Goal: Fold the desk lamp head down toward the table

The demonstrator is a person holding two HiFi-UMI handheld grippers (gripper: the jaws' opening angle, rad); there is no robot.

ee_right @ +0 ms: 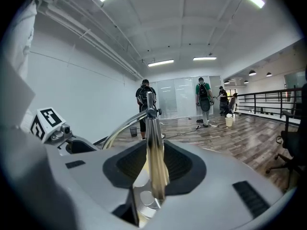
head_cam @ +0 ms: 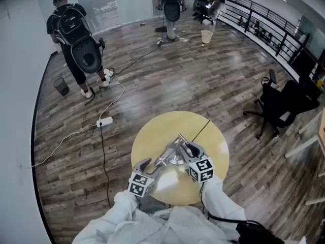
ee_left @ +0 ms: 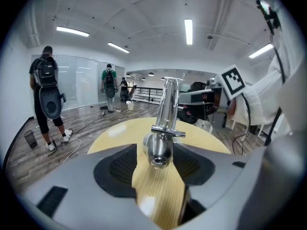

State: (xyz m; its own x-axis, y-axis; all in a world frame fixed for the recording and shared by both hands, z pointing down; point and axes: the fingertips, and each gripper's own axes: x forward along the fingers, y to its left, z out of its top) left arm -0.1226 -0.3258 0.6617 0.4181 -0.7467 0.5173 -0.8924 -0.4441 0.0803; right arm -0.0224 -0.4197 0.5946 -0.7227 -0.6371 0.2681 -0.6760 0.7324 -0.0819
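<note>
Left gripper [head_cam: 151, 165] is clamped on the lamp head [ee_left: 158, 151] right between its pads, right gripper [head_cam: 187, 150] pinches the stem [ee_right: 154, 162] ahead of it, probably steadying things on the table [head_cam: 152, 131] for the fold.

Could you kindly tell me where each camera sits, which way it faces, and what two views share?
Head view: on the person's head, steeply down at the table and desk lamp; sleeves, left gripper, right gripper show.
Left gripper view: on the left gripper, along its jaws, shut on the desk lamp; the right gripper's marker cube shows.
Right gripper view: on the right gripper, jaws shut on the desk lamp; the left gripper's marker cube shows.
All share the desk lamp.
</note>
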